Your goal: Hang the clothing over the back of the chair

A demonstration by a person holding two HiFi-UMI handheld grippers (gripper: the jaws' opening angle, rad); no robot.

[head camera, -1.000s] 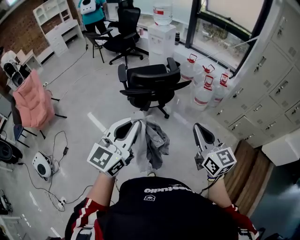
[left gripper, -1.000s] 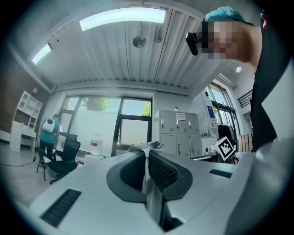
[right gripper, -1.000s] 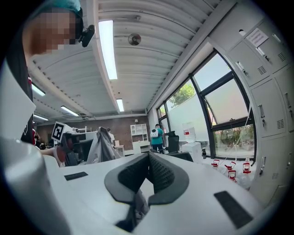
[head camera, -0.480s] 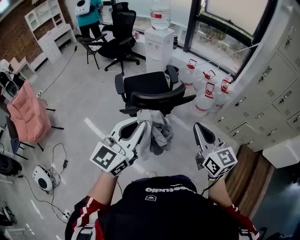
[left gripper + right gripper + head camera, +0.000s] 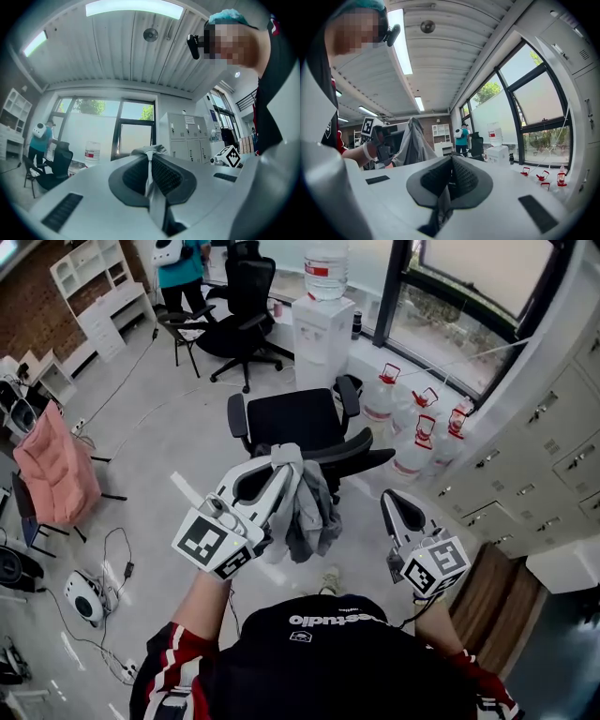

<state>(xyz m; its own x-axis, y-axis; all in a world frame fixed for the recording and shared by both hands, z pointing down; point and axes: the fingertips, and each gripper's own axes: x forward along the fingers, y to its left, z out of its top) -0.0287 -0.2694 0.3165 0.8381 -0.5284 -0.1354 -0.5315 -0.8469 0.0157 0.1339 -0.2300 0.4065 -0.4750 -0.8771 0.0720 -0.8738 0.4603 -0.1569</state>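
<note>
While the crumpled grey cloth garment (image 5: 309, 512) hangs from the left gripper (image 5: 281, 463), the black mesh office chair (image 5: 286, 413) stands just beyond.
Those jaws pinch its top edge so the rest drapes free for laying over the backrest; the right gripper (image 5: 392, 504) has its jaws pressed together, empty.
</note>
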